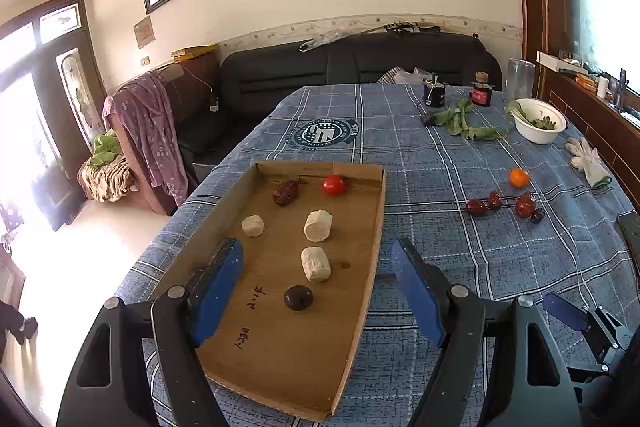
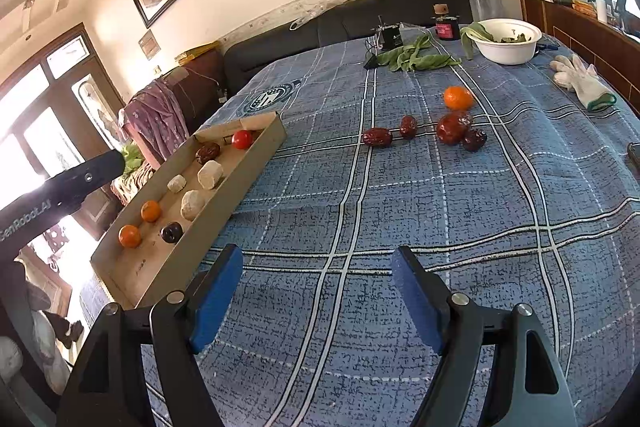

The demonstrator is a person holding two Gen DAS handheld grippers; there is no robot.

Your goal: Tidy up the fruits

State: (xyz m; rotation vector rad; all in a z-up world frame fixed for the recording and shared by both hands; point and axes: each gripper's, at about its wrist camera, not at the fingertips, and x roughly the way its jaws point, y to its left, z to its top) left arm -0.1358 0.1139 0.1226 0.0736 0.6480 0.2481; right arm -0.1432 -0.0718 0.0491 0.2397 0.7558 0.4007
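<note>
Fruit was split between two places. Inside the cardboard tray (image 1: 362,227) lay a red tomato (image 1: 333,184), a date (image 1: 285,192), three pale chunks and a dark plum (image 1: 298,297); two small oranges (image 2: 140,223) at its near end were seen only from the right wrist view. Loose on the counter (image 2: 400,219) remained one orange (image 2: 457,97) and a cluster of red dates (image 2: 452,129), well apart from the tray.

The left tool (image 1: 318,291) was held wide and empty above the tray. The right tool (image 2: 318,301) was likewise spread wide, empty, over bare cloth.

Trouble was judged likeliest at the cluster: two dates touched, so a neighbour might be nudged and rolled away. The round orange could be squeezed out sideways if gripped off-centre. The tray's shallow wall might be clipped during a drop.
</note>
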